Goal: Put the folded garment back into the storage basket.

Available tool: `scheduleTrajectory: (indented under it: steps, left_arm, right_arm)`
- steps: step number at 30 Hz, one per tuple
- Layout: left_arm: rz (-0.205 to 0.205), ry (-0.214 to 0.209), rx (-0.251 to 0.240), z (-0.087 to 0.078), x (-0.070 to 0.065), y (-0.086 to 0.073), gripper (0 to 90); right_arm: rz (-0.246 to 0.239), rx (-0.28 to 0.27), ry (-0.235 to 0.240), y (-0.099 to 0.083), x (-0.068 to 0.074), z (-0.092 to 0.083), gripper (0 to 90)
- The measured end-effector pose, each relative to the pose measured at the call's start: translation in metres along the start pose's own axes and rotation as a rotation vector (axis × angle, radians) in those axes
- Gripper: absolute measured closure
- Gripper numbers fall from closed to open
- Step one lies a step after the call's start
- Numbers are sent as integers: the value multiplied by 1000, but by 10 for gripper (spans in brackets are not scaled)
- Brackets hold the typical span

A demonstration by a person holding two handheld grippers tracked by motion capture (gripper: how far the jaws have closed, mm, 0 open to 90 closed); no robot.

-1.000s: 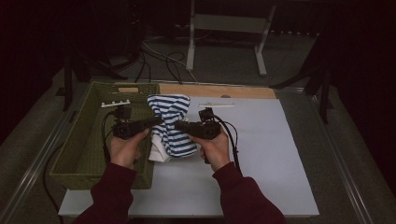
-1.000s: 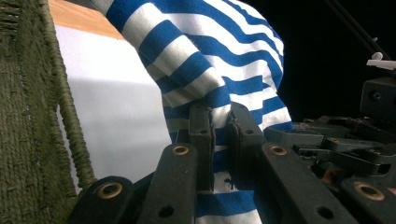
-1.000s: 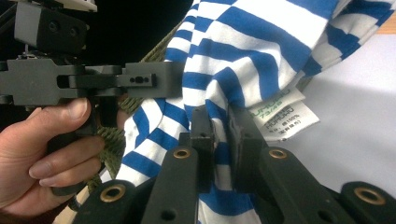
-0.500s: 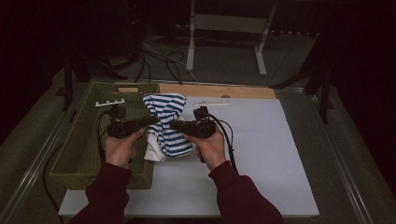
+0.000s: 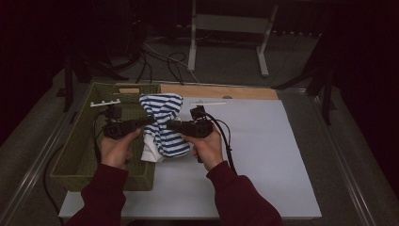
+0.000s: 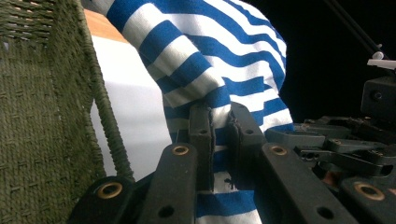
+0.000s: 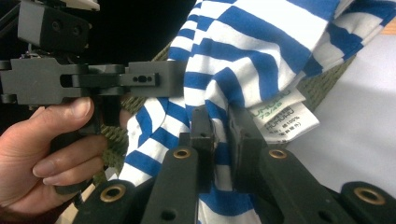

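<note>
— Two claws on one garment: I have the striped shirt [image 5: 163,125] pinched from both sides, bunched and lifted over the desk [image 5: 263,155], right at the near corner of the green basket [image 5: 75,165].

— How are the claws set?

— The left claw [image 6: 219,123] is closed down to a narrow slit with a fold of blue-and-white cloth caught in it. The right claw [image 7: 219,123] is the same, nearly closed, gripping a fold close under the care label [image 7: 282,116]. I hold them facing each other, tips almost meeting, so the cloth hangs gathered between them rather than sprawling; my guess is that keeps it compact enough to go over the basket's rim.

— What do you get from each camera?

— The high view gives me the layout: shirt between basket and white desk surface, my hands [image 5: 115,148] coming up from below. It cannot show the pinch itself. The left gripper view shows the woven basket wall [image 6: 42,116] just beside the shirt. The right gripper view shows the label's print and my left hand [image 7: 51,149] wrapped round the other tool.
</note>
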State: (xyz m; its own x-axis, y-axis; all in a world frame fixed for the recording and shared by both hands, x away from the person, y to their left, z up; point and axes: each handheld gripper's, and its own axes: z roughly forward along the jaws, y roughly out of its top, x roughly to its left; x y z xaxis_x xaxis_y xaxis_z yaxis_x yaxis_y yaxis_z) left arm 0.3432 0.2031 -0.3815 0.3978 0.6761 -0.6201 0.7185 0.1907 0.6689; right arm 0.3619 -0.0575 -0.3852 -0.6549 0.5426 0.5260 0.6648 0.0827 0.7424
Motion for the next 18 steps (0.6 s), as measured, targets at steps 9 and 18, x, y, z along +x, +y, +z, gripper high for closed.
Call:
scheduleTrajectory:
  steps: [9,18]
  left_arm:
    - [-3,9,-3,-3,2,1,820]
    - [-7,15,-8,-6,4,3,820]
  right_arm:
    - [8,0,10,2,1,5,821]
    - [17,1,16,3,2,9,821]
